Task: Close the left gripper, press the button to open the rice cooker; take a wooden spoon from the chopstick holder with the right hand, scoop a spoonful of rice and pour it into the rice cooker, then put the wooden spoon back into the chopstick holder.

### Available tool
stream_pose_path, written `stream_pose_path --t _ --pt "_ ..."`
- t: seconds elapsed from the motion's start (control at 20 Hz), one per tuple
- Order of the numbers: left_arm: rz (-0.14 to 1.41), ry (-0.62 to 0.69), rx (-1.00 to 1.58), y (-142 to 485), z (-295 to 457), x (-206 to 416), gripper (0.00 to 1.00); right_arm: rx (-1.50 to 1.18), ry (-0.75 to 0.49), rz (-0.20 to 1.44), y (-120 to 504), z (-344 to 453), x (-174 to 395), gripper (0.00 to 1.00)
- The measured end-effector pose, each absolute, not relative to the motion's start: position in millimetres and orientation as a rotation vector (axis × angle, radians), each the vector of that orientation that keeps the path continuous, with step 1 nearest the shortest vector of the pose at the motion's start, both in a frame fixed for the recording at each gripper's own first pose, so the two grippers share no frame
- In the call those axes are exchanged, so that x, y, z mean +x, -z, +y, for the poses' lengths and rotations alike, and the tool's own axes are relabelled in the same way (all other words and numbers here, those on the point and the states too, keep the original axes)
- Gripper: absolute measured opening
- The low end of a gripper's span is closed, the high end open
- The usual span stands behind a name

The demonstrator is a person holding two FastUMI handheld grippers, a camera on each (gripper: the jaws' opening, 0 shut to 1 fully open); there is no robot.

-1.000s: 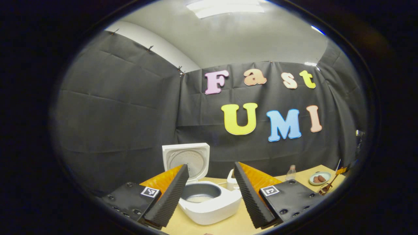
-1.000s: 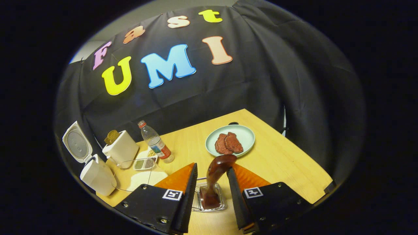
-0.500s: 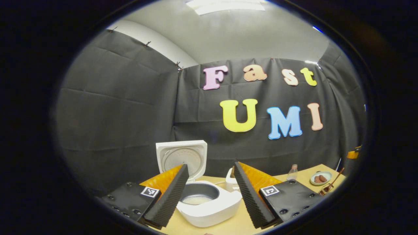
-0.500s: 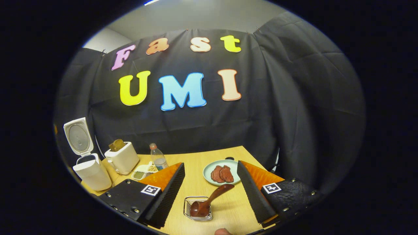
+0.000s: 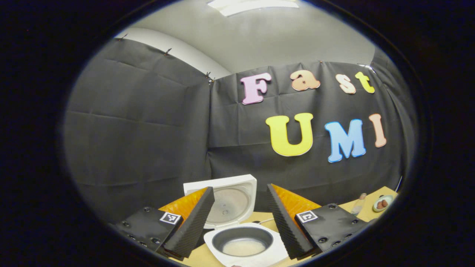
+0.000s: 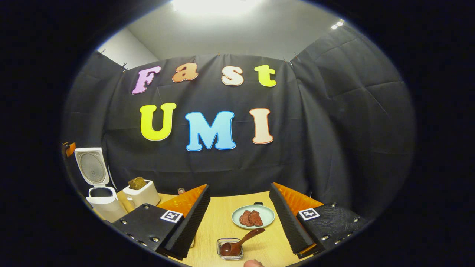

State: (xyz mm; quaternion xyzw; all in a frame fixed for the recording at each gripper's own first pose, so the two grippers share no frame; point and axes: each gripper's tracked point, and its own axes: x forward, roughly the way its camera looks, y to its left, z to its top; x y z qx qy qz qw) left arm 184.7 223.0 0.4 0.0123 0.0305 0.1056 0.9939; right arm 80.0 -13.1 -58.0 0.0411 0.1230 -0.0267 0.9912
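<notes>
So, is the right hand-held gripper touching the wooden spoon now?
Apart. In the right gripper view, the open right hand-held gripper leaves bare table between each finger and the wooden spoon.

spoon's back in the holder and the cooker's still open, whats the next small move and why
Probably nothing more than easing the right gripper back and holding both clear. The wooden spoon sits bowl-down in the chopstick holder, the jaws are open and apart from it, and the rice cooker has its lid up with rice in the pot. The left gripper is open too, gripping nothing.
</notes>
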Motion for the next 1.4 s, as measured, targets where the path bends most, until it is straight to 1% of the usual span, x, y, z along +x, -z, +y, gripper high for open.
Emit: stream_pose_path --t 0.05,0.1,0.15,0.3,0.35,0.4,0.55,0.75,0.85,0.95,1.1,1.15,1.25,1.3,1.35,1.4 --pt "0.062 -0.221 0.042 -3.1 231.0 197.9 0.95 0.075 0.068 0.243 56.4 -12.7 78.4 0.98" --pt "0.063 -0.231 0.051 -3.2 238.8 211.0 0.99 0.071 0.080 0.239 55.2 -11.3 75.4 0.98" --pt "0.066 -0.234 0.049 -3.5 245.2 224.5 0.97 0.070 0.086 0.237 54.3 -8.1 72.9 0.98" --pt "0.084 -0.263 0.043 3.7 268.3 264.1 0.98 0.062 0.104 0.230 53.5 0.5 64.7 0.98" --pt "0.088 -0.281 0.055 5.3 279.1 277.9 0.94 0.057 0.112 0.231 54.0 3.4 61.2 0.98" --pt "0.087 -0.298 0.062 5.7 288.1 290.6 0.98 0.054 0.117 0.234 55.1 7.5 58.6 0.98" --pt "0.086 -0.325 0.059 10.3 309.1 331.4 0.98 0.037 0.112 0.235 57.4 22.4 51.4 0.98" --pt "0.130 -0.382 0.044 29.0 337.4 374.5 0.98 -0.013 0.110 0.247 62.4 31.9 42.3 0.97" --pt "0.161 -0.390 0.053 41.0 342.4 393.0 0.98 -0.025 0.107 0.259 66.3 33.0 39.5 0.97" --pt "0.206 -0.394 0.065 58.6 346.5 403.3 0.98 -0.028 0.107 0.269 68.9 31.7 37.6 0.97" --pt "0.279 -0.396 0.019 80.5 346.0 399.4 0.98 -0.027 0.102 0.279 70.9 27.9 36.1 0.97" --pt "0.271 -0.403 -0.007 81.5 347.2 396.9 0.92 -0.029 0.099 0.279 69.9 26.0 35.4 0.97" --pt "0.279 -0.407 -0.071 85.4 348.0 400.7 0.91 -0.041 0.094 0.277 67.8 20.9 35.4 0.97" --pt "0.282 -0.408 -0.087 84.2 347.7 401.8 0.99 -0.047 0.091 0.276 66.8 17.8 35.3 0.97" --pt "0.285 -0.405 -0.093 83.8 345.4 401.6 0.91 -0.052 0.087 0.274 65.4 14.9 35.7 0.97" --pt "0.293 -0.403 -0.093 84.8 343.4 400.3 0.95 -0.056 0.084 0.270 63.5 11.0 35.0 0.97"
